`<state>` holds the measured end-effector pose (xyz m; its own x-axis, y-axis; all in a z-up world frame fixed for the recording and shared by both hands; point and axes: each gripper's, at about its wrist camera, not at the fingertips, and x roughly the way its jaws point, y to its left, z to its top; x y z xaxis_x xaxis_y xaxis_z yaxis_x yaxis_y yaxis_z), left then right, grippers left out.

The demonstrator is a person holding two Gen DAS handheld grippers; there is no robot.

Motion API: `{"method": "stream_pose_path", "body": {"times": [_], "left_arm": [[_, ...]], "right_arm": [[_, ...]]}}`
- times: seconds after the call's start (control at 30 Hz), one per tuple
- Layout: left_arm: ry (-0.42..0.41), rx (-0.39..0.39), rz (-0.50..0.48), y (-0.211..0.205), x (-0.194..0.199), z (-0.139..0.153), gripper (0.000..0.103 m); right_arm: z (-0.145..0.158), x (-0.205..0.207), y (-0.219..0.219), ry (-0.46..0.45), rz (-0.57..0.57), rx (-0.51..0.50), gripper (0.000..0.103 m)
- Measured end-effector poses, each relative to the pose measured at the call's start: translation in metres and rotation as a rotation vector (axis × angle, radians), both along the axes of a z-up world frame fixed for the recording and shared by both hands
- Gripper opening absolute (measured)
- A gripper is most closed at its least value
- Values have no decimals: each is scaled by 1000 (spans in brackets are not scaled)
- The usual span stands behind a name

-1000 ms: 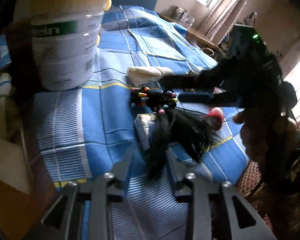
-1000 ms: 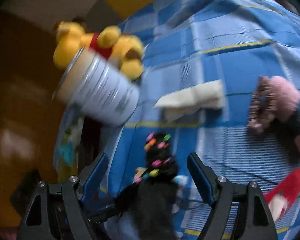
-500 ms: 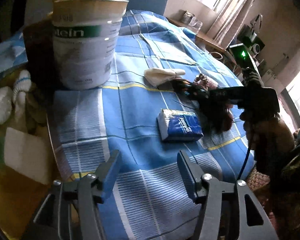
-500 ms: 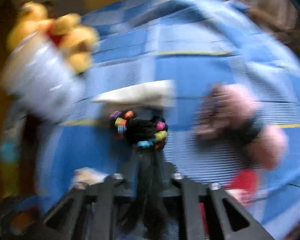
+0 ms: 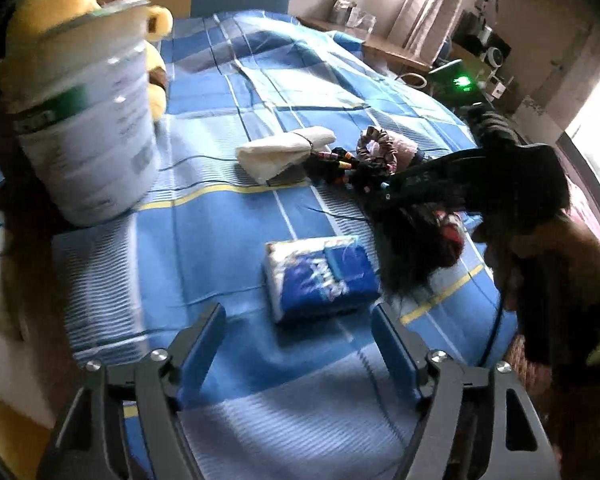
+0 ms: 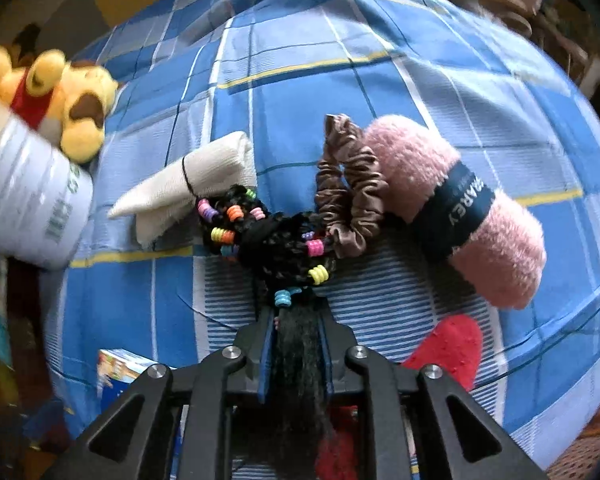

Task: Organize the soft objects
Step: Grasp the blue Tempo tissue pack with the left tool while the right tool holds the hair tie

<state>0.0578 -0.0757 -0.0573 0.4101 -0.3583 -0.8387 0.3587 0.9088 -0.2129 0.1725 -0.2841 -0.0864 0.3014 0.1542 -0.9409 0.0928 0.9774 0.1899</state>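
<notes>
- The step in hand appears to be the gathering of the loose soft items into one cluster on the blue checked bedsheet [image 6: 300, 92]: the black braided hairpiece strung with coloured plastic beads [image 6: 272, 240] is pinched by its loose tail between the right gripper [image 6: 296, 344], whose jaws are easing apart a little while the hair is still pressed between the pads.
- The beaded head of the hairpiece is laid on the sheet, touching the brown satin scrunchie [image 6: 348, 196] and just beside the folded cream cloth bound with a thin black band [image 6: 196, 180].
- The rolled pink fleece towel with a dark printed band [image 6: 456, 208] is set right behind the scrunchie; a red fuzzy item [image 6: 448, 348] is partly hidden, so its kind cannot be told.
- The left gripper [image 5: 300, 344] is held spread and still widening, with nothing between its fingers, above the blue-and-white plastic-wrapped tissue pack [image 5: 320, 276].
- The next move is judged to call for a full release of the hair, then a lowering of the left jaws astride the pack, which should give softly under pressure.
- The white cylindrical tin [image 5: 88, 120] and yellow plush bear [image 6: 60, 96] are left at the bed's far corner.
</notes>
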Motion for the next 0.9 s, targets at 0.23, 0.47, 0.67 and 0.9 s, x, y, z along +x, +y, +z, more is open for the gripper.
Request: {"method": "stream_pose_path", "body": {"times": [0.23, 0.47, 0.67, 0.9], "left_arm": [[36, 18, 23, -31, 28, -10, 82], [47, 54, 31, -39, 43, -31, 79], [3, 28, 40, -23, 28, -31, 74], [-37, 18, 45, -4, 2, -33, 75]], "right_arm": [[-1, 2, -24, 11, -36, 83, 22], [3, -5, -27, 8, -31, 81, 23], [-2, 6, -14, 2, -14, 55, 24], [-6, 8, 8, -9, 48, -57, 26]]}}
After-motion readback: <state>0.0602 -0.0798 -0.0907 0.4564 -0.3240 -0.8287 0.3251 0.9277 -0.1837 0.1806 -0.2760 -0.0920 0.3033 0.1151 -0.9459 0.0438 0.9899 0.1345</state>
